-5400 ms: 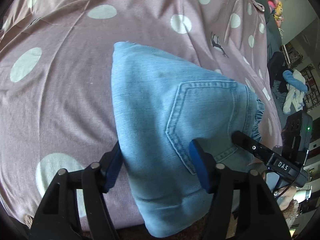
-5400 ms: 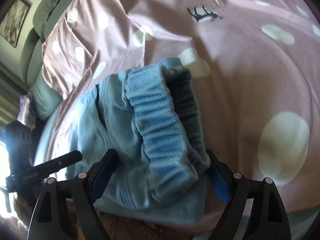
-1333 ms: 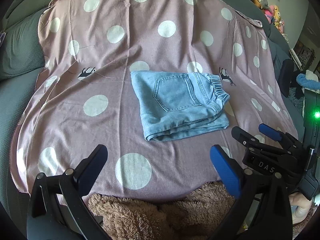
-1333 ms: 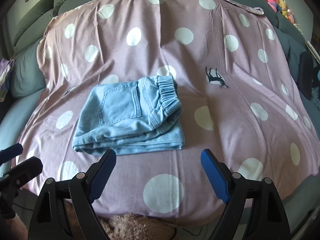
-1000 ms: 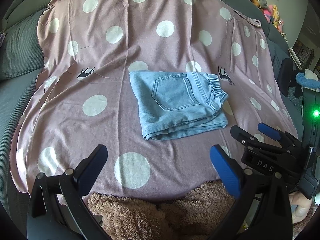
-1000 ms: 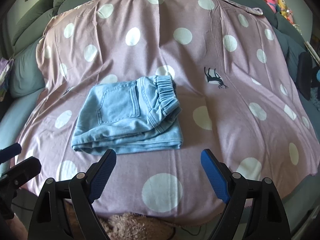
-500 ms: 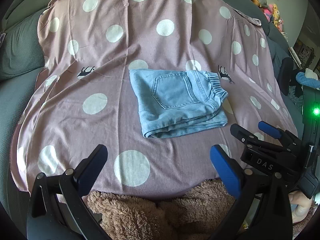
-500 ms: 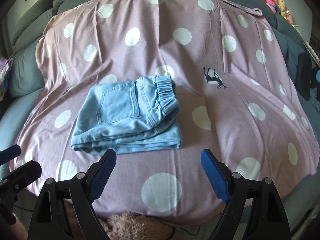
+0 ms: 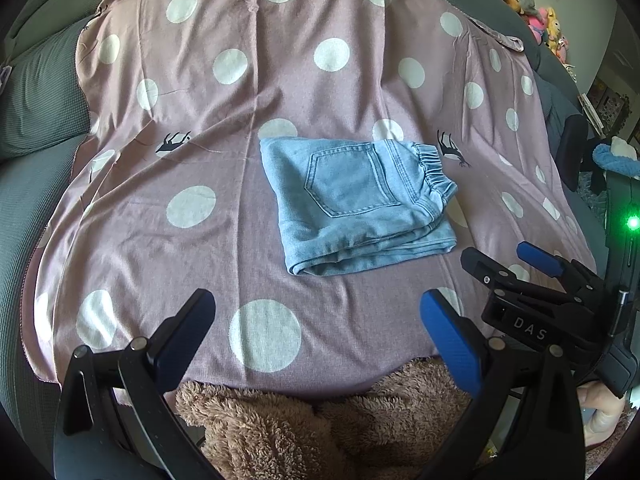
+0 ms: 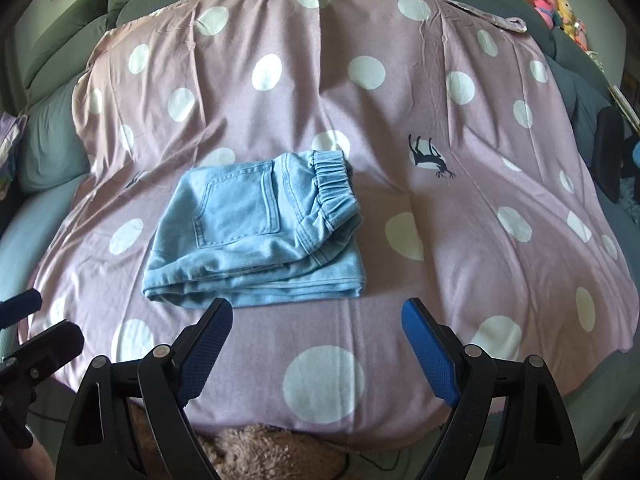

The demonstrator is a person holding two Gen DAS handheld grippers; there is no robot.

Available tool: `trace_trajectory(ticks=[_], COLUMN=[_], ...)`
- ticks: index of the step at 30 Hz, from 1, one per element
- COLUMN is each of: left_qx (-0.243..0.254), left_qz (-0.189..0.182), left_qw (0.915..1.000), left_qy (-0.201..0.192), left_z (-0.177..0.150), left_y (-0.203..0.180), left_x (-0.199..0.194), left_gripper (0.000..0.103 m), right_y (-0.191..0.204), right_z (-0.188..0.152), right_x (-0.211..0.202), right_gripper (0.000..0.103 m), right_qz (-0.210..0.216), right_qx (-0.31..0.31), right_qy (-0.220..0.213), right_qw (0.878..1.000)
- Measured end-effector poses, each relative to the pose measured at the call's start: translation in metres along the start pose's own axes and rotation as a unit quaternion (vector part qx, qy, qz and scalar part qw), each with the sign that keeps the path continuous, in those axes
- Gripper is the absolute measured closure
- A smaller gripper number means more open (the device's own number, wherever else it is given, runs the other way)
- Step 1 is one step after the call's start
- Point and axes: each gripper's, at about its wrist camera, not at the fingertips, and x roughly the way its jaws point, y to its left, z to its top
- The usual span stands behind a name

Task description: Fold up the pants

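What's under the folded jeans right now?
The folded jeans lie on the pink polka-dot sheet, partly covering a white dot at their far edge. The sheet beneath them is hidden. Both grippers are open and apart from them.

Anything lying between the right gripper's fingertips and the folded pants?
Nothing but bare polka-dot sheet. In the right wrist view the open right gripper sits just short of the folded pants, touching nothing.

Soft matt denim pants (image 10: 256, 236) are lying on a smooth cotton-looking sheet (image 10: 460, 240); a fuzzy brown blanket (image 9: 280, 432), possibly fleece, is showing below.
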Motion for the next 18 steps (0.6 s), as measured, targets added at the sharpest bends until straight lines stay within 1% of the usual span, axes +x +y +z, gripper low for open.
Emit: trace_trajectory(ticks=[18], left_qx=[-0.004], left_qz=[0.001], left_qw=[1.0000], left_qy=[-0.002], left_z=[0.0001], left_y=[0.0013], left_x=[-0.0029], left_gripper=[0.001], right_y=[-0.0013], right_z=[-0.0004], right_x=[0.0001], right_gripper=[0.017], right_qz=[0.001], right_qx=[-0.001], right_qy=[0.000], right_qw=[1.000])
